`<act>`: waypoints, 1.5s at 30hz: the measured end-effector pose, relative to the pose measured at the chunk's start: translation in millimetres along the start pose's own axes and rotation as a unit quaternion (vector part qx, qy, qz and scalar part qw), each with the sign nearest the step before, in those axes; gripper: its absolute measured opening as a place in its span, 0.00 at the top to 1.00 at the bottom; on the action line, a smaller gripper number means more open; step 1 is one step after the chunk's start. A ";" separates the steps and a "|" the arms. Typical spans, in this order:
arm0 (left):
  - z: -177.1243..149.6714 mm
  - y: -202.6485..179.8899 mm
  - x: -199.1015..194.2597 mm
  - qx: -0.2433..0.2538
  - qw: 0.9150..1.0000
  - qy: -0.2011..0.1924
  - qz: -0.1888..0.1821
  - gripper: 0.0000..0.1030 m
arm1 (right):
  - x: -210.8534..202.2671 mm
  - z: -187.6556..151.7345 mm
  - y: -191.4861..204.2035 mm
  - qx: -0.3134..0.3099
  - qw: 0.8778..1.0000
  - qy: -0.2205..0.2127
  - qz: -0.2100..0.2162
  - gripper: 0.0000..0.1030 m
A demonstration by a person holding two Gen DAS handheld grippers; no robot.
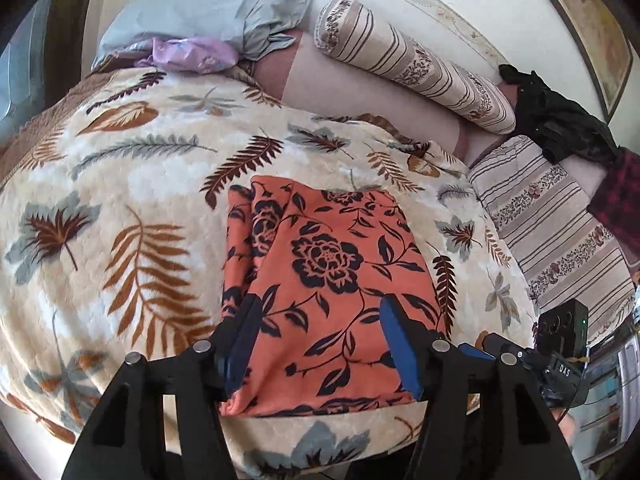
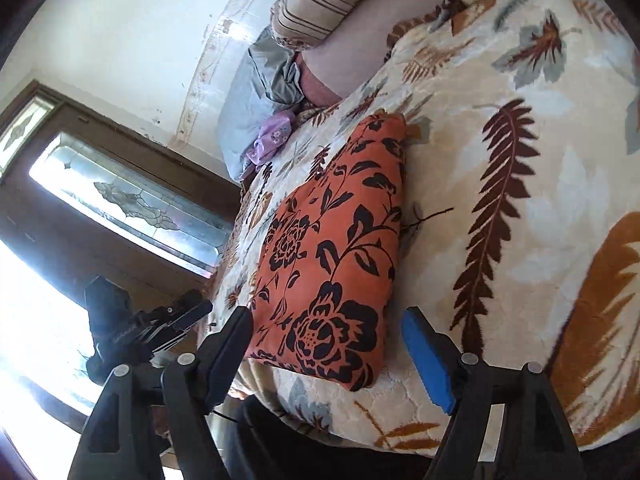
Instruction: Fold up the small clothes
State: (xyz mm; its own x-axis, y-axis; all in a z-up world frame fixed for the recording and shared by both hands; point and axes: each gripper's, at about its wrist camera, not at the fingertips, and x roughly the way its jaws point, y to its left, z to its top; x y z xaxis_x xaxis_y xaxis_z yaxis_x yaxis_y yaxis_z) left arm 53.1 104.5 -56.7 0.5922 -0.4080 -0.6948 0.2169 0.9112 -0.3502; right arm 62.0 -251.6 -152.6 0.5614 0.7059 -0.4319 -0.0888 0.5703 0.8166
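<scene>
An orange garment with a black flower print (image 1: pixel 320 276) lies folded into a flat rectangle on a cream leaf-patterned blanket (image 1: pixel 120 184). It also shows in the right wrist view (image 2: pixel 336 256). My left gripper (image 1: pixel 318 316) is open just above the garment's near part, its blue-padded fingers apart, holding nothing. My right gripper (image 2: pixel 328 328) is open over the garment's near end, empty. The right gripper also shows at the edge of the left wrist view (image 1: pixel 532 356), beside the garment.
A striped bolster (image 1: pixel 412 60), a grey pillow (image 1: pixel 208 12) and a purple cloth (image 1: pixel 192 54) lie at the head of the bed. Dark clothes (image 1: pixel 560 120) and a red checked cloth (image 1: pixel 620 196) lie at right. A door with a glass pane (image 2: pixel 120 196) stands left.
</scene>
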 end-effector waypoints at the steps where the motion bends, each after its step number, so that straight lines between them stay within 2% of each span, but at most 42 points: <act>1: 1.2 -0.9 11.1 -0.001 1.000 0.008 0.005 0.39 | 6.4 6.9 -3.2 0.012 1.000 0.007 0.005 0.22; 3: -3.0 -0.1 35.3 0.002 0.999 0.025 0.043 0.39 | 21.0 18.9 -9.9 0.039 0.999 0.023 0.018 0.22; 4: -9.0 3.5 49.5 -0.005 0.996 0.052 0.071 0.40 | 31.8 23.6 -15.1 0.055 0.998 0.038 0.022 0.22; 5: -16.9 12.1 67.1 -0.019 0.993 0.085 0.086 0.52 | 42.9 26.0 -19.7 0.067 0.996 0.053 0.016 0.22; 6: -22.6 15.0 76.1 -0.020 0.992 0.083 0.095 0.57 | 54.9 26.6 -23.6 0.074 0.995 0.070 0.007 0.22; 7: -25.6 14.5 73.8 -0.014 0.993 0.064 0.094 0.57 | 68.5 24.9 -23.9 0.066 0.993 0.098 0.004 0.29; 8: -27.1 12.5 71.2 -0.007 0.993 0.061 0.099 0.57 | 77.6 21.6 -17.5 0.036 0.992 0.117 -0.008 0.47; 9: -27.4 9.7 69.8 -0.001 0.993 0.060 0.106 0.58 | 82.1 17.4 -8.7 0.001 0.991 0.127 -0.040 0.63; 11: -27.5 7.8 70.3 0.009 0.992 0.061 0.111 0.58 | 79.5 13.6 4.1 -0.038 0.990 0.120 -0.067 0.69; 14: -25.7 10.9 68.7 0.003 0.993 0.058 0.100 0.58 | 77.2 8.5 12.3 -0.082 0.984 0.117 -0.108 0.70; 15: -27.3 10.7 71.1 0.006 0.993 0.057 0.100 0.58 | 82.0 7.2 5.2 -0.073 0.983 0.128 -0.110 0.68; 17: -28.0 9.2 69.9 0.014 0.993 0.055 0.103 0.58 | 79.2 15.2 -3.7 -0.032 0.988 0.131 -0.075 0.61; 19: -29.7 10.6 70.3 0.010 0.994 0.054 0.096 0.58 | 65.4 27.0 0.7 -0.010 0.993 0.110 -0.031 0.31; 21: -29.7 13.7 68.9 0.003 0.995 0.053 0.089 0.58 | 55.1 41.9 2.5 0.006 0.997 0.079 -0.015 0.27; 23: -30.4 13.5 68.1 0.003 0.995 0.051 0.087 0.58 | 58.7 58.2 -5.0 0.023 0.998 0.061 -0.021 0.22; 26: -32.3 14.3 67.0 0.000 0.996 0.045 0.083 0.58 | 92.9 71.3 -31.2 0.066 0.993 0.093 -0.039 0.21; 27: -32.7 14.7 66.3 -0.001 0.996 0.043 0.082 0.58 | 99.2 73.5 -29.2 0.054 0.994 0.091 -0.040 0.37; 28: -33.0 15.6 65.8 -0.001 0.996 0.042 0.081 0.58 | 101.8 74.8 -19.2 0.026 0.994 0.097 -0.043 0.68; 31: -33.5 18.3 65.8 -0.005 0.996 0.040 0.074 0.58 | 99.7 72.5 15.5 -0.068 0.988 0.088 -0.104 0.68; 33: -34.0 16.8 66.0 0.001 0.997 0.039 0.073 0.58 | 107.6 70.4 8.9 -0.075 0.983 0.101 -0.133 0.68; 35: -34.6 16.9 65.6 0.004 0.997 0.038 0.073 0.58 | 104.7 72.6 -1.6 -0.038 0.989 0.094 -0.108 0.61; 36: -34.8 18.1 65.1 0.002 0.997 0.037 0.070 0.58 | 99.5 73.1 -5.1 -0.021 0.992 0.088 -0.090 0.52; 37: -35.1 19.6 64.6 -0.001 0.997 0.036 0.066 0.58 | 93.1 75.1 -8.3 -0.006 0.995 0.078 -0.065 0.34; 38: -35.2 20.7 64.3 -0.005 0.997 0.035 0.063 0.58 | 88.9 80.5 -10.1 0.008 0.997 0.063 -0.043 0.28; 39: -35.3 21.0 64.5 -0.006 0.997 0.034 0.062 0.58 | 84.7 86.8 -12.2 0.020 0.998 0.045 -0.032 0.23; 41: -35.6 19.7 64.5 -0.003 0.997 0.033 0.064 0.58 | 86.7 99.5 -20.0 0.043 0.999 0.017 -0.026 0.21; 42: -36.2 19.7 64.5 -0.003 0.997 0.032 0.065 0.58 | 96.1 106.2 -28.2 0.055 0.998 0.027 -0.033 0.20; 43: -36.4 19.8 64.5 -0.004 0.997 0.031 0.064 0.58 | 112.6 110.5 -37.0 0.064 0.995 0.063 -0.041 0.26; 44: -36.4 20.0 64.2 -0.006 0.998 0.031 0.063 0.58 | 124.2 112.2 -37.9 0.056 0.993 0.085 -0.054 0.45; 45: -36.0 20.8 64.0 -0.008 0.998 0.033 0.061 0.58 | 126.9 112.3 -30.0 0.028 0.993 0.090 -0.072 0.65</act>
State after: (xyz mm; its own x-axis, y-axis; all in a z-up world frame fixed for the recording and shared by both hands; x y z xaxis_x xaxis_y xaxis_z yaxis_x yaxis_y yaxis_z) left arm 67.6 95.3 -131.1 0.5614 -0.2971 -0.7724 0.1327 0.9536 -0.2704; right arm 228.4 -226.3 -188.8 0.4080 0.6848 -0.6038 0.0301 0.6509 0.7586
